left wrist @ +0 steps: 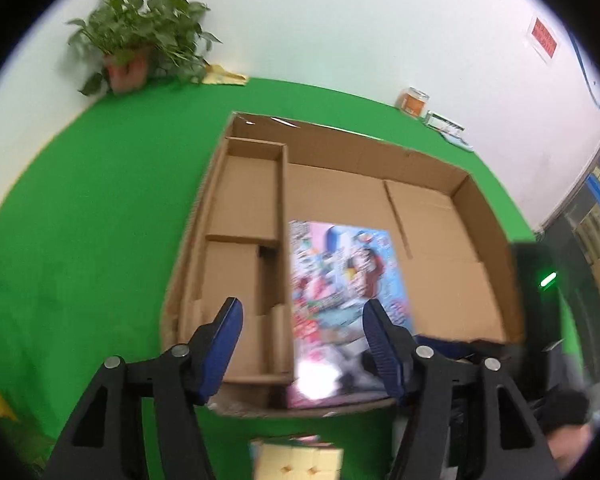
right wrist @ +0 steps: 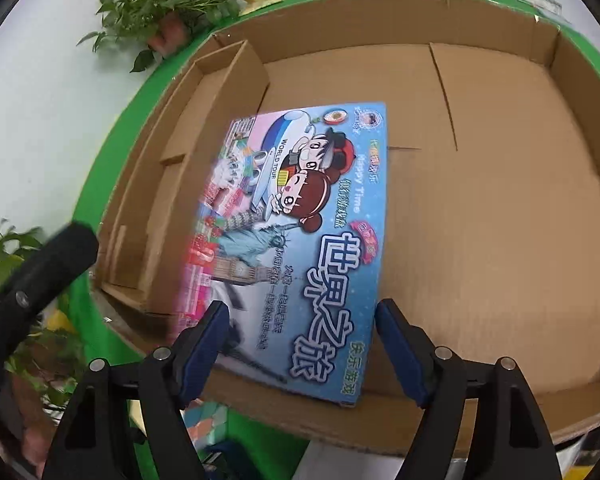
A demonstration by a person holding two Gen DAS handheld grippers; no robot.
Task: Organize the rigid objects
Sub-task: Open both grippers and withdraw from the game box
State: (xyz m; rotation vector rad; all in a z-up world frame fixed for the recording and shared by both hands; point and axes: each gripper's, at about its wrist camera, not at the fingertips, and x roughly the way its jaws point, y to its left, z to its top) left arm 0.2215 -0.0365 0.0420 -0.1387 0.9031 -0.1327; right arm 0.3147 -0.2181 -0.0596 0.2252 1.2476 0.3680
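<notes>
A colourful board-game box (right wrist: pixel 300 232) with cartoon children and a plane lies flat inside a large shallow cardboard box (right wrist: pixel 500 208), beside its narrow left compartments (left wrist: pixel 240 208). It also shows in the left wrist view (left wrist: pixel 340 300). My right gripper (right wrist: pixel 302 320) is open, jaws wide apart just above the game box's near end, not gripping it. My left gripper (left wrist: pixel 302 316) is open and empty above the carton's near edge. A pale yellow puzzle cube (left wrist: pixel 296 458) sits on the green cloth under the left gripper.
The carton (left wrist: pixel 440 184) rests on a green tabletop (left wrist: pixel 80 220). A potted plant (left wrist: pixel 140 40) stands at the far left corner by the white wall. An orange jar (left wrist: pixel 414 102) and a small flat box (left wrist: pixel 446 122) stand at the far edge. More plants (right wrist: pixel 8 256) are at the right view's left.
</notes>
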